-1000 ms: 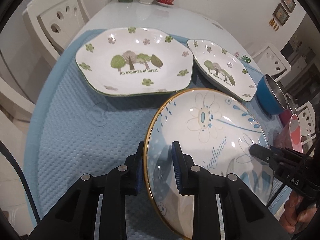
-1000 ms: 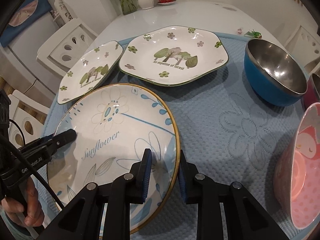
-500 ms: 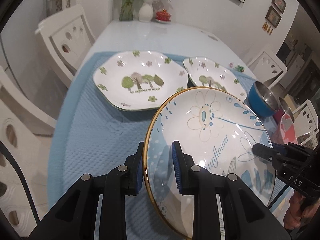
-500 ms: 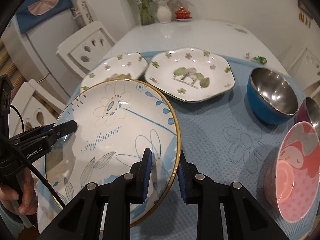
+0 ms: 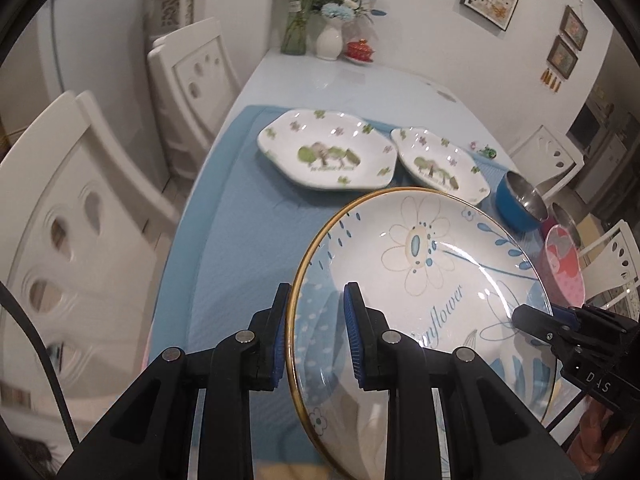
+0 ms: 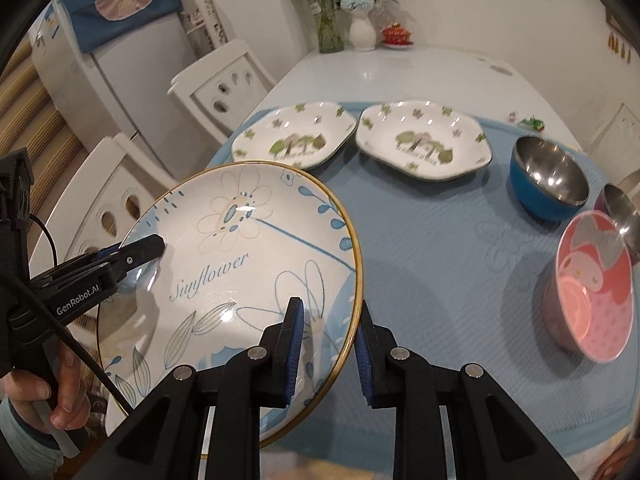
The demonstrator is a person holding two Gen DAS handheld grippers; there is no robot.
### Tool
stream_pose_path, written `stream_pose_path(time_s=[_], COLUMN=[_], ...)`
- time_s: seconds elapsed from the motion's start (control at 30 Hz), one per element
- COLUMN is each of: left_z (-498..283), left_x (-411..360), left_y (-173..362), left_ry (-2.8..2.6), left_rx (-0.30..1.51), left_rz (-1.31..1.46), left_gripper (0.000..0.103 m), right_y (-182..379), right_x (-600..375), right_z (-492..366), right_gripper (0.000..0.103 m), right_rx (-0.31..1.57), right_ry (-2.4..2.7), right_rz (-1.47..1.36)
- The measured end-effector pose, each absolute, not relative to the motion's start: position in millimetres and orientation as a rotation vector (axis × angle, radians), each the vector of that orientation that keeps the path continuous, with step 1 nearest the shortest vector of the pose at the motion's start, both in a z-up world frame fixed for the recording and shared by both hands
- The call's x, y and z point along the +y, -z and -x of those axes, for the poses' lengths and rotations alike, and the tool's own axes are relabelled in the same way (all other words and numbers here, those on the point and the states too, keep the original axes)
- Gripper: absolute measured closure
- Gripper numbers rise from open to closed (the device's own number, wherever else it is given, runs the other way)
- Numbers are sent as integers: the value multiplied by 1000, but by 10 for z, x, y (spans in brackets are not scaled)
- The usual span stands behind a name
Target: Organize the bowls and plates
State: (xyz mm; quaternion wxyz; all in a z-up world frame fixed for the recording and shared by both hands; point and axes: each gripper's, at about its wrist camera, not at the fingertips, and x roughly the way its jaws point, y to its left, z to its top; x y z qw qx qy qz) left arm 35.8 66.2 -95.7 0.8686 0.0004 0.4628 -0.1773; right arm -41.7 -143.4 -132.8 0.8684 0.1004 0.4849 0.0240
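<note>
1. Left gripper [image 5: 316, 322] clamped on the left rim of the sunflower plate [image 5: 424, 280], one blue pad under the gilt edge, one on the painted face.
2. Right gripper [image 6: 328, 336] clamped on the opposite rim of the same plate [image 6: 228, 264], fingers narrow around the edge.
3. Plate held between both grippers, tilted, raised clear of the blue mat [image 6: 440, 248].
4. Two forest-print plates [image 6: 294, 138] [image 6: 422, 144] side by side at the mat's far edge, just beside each other; touching or not, cannot tell.
5. Blue steel-lined bowl [image 6: 548, 178] right of those plates, upright on the mat.
6. Pink bowl [image 6: 592, 284] nearer on the right, tipped on its side, opening facing the camera.
7. Vase of flowers [image 6: 362, 30] and small red dish [image 6: 396, 36] at the far end of the white table [image 6: 400, 72].
</note>
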Motion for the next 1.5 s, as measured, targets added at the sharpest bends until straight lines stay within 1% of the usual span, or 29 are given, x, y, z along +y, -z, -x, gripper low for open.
stream_pose_path(time_s=[0.27, 0.83, 1.1, 1.3, 1.37, 1.4, 1.5], left_z=[-139, -39, -50, -43, -41, -43, -51], left_x=[816, 705, 695, 661, 697, 725, 834], left_y=[1256, 1603, 1696, 1698, 1655, 1621, 1496], left_ry=[322, 295, 276, 272, 269, 262, 241], left_rx=[1043, 1078, 1107, 1112, 1112, 1106, 1090], left_rz=[-2, -51, -44, -68, -67, -65, -53], left_gripper=[80, 80, 76, 75, 75, 73, 73], right_y=[1635, 2068, 2091, 2067, 2032, 1998, 1860], right_x=[-1248, -1300, -1334, -1355, -1402, -1445, -1571], right_z=[558, 642, 690, 688, 707, 715, 745], right_gripper=[79, 79, 80, 80, 80, 80, 80], right_rx=[1102, 1187, 1189, 1191, 1192, 1190, 1168], right_ry=[-96, -87, -89, -87, -82, -81, -74], right_rz=[-180, -191, -207, -223, -232, -244, -263])
